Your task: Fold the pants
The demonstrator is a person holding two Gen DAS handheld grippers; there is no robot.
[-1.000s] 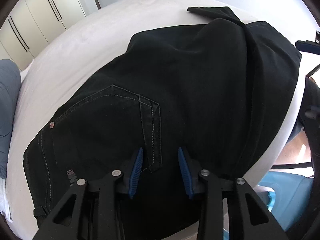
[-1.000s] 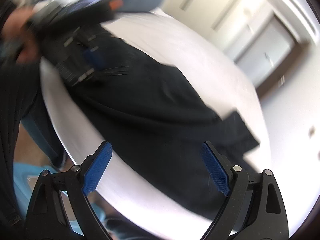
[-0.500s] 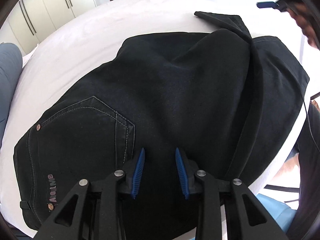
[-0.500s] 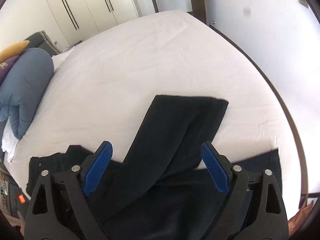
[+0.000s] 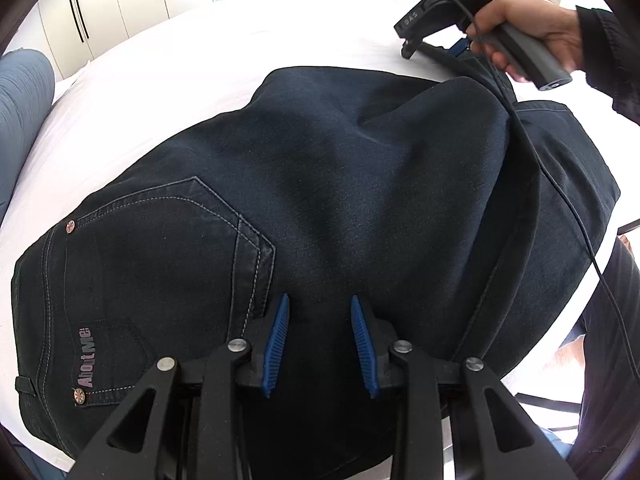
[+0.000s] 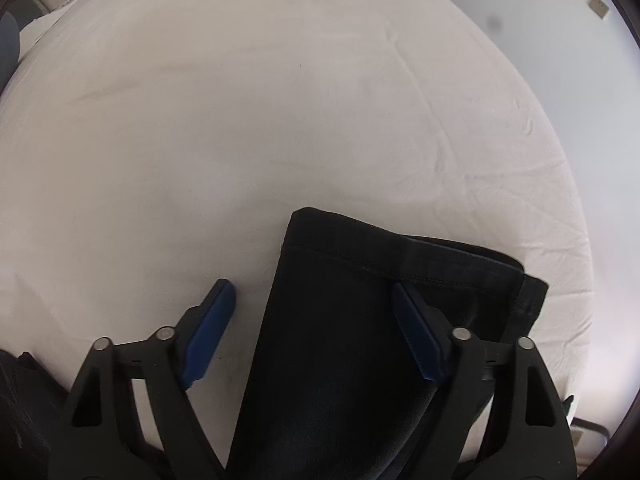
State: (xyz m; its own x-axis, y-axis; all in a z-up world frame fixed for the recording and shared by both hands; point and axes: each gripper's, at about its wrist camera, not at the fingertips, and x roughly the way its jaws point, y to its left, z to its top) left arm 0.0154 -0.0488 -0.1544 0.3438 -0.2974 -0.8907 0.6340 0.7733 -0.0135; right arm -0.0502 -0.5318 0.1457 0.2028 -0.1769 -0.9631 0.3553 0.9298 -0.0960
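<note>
Dark jeans (image 5: 360, 184) lie spread on the white bed sheet (image 5: 200, 60), back pocket (image 5: 168, 240) up and to the left. My left gripper (image 5: 319, 300) points down over the seat, its blue pads a small gap apart, with no fabric pinched between them. A hand (image 5: 532, 36) holds the right gripper at the far leg end. In the right wrist view the right gripper (image 6: 312, 288) straddles the left edge of the leg hem (image 6: 360, 248). Its jaws are closing: the left pad is over the sheet (image 6: 280, 100), the right pad over the cloth, neither pressing.
White wardrobe doors (image 5: 120, 4) stand behind the bed and a blue-grey pillow (image 5: 20, 104) lies at the left. A cable (image 5: 560, 184) trails across the jeans from the right gripper. The person's dark clothing (image 5: 612, 320) is at the bed's right edge.
The right gripper has swung across to the leg hem, dropped closer to it, and its jaws have narrowed. The left gripper has rolled a little over the seat and its gap has shrunk slightly.
</note>
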